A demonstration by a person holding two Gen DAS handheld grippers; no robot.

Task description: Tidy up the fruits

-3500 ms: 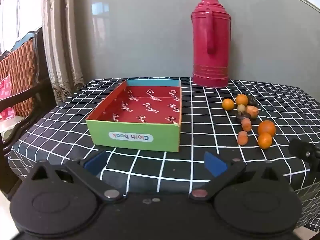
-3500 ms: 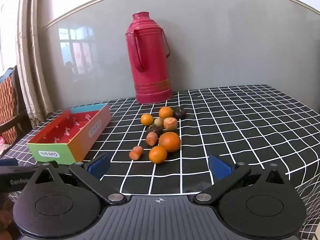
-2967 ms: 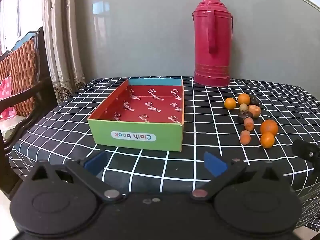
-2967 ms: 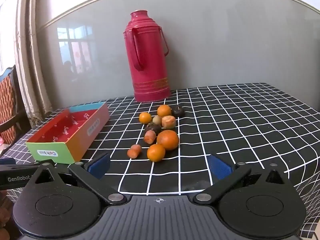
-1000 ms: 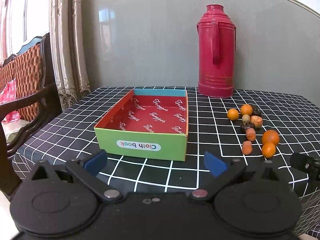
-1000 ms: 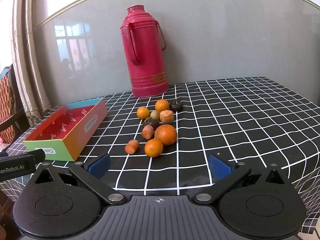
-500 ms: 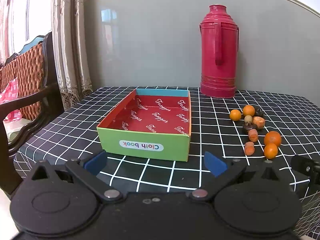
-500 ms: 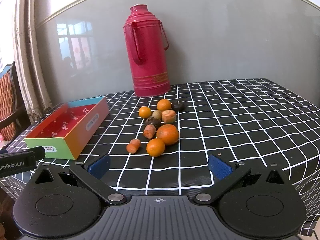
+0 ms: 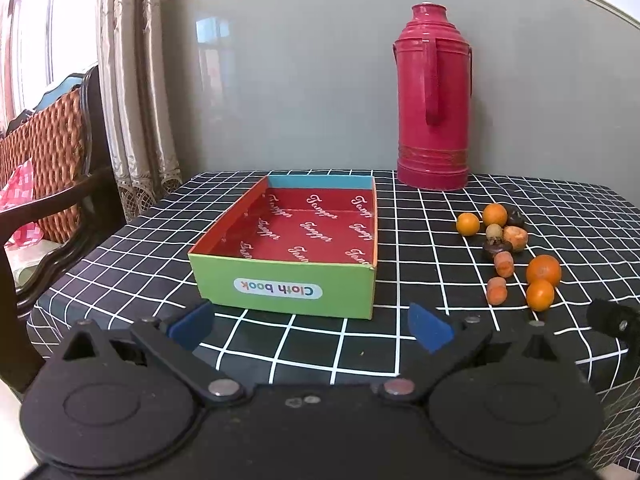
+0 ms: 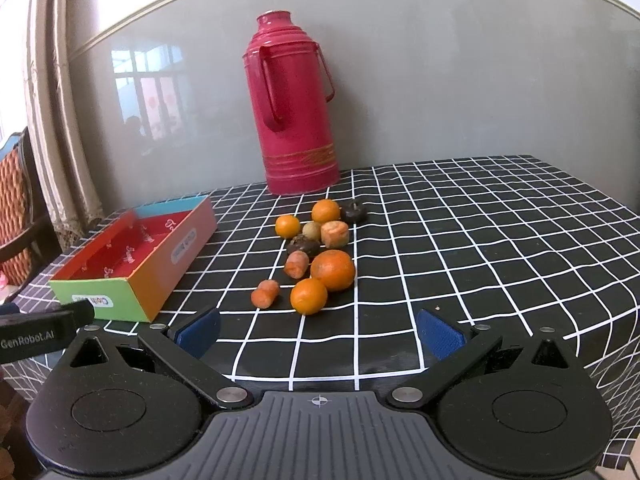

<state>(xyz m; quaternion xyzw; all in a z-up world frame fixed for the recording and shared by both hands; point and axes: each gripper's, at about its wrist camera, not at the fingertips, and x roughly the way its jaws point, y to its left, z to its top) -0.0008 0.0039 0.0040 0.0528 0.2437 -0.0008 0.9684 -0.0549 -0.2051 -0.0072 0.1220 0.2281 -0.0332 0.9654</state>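
Observation:
An empty cardboard box (image 9: pixel 283 291) with a red inside and green front stands on the checked tablecloth; it also shows in the right wrist view (image 10: pixel 136 280). A cluster of several small fruits lies to its right: a large orange (image 10: pixel 333 269), a smaller orange (image 10: pixel 308 296), small carrot-like pieces (image 10: pixel 265 293) and dark fruits (image 10: pixel 353 212). The cluster also shows in the left wrist view (image 9: pixel 543 269). My left gripper (image 9: pixel 310 326) is open and empty, just short of the box front. My right gripper (image 10: pixel 319 336) is open and empty, just short of the fruits.
A tall red thermos (image 9: pixel 433 100) stands at the back of the table, also seen in the right wrist view (image 10: pixel 294 108). A wooden chair (image 9: pixel 48 168) with a woven back stands left of the table. The grey wall is close behind.
Both grippers have drifted slightly; the box and fruits shifted a little in view. Both grippers stay open and empty. Nothing on the table moved.

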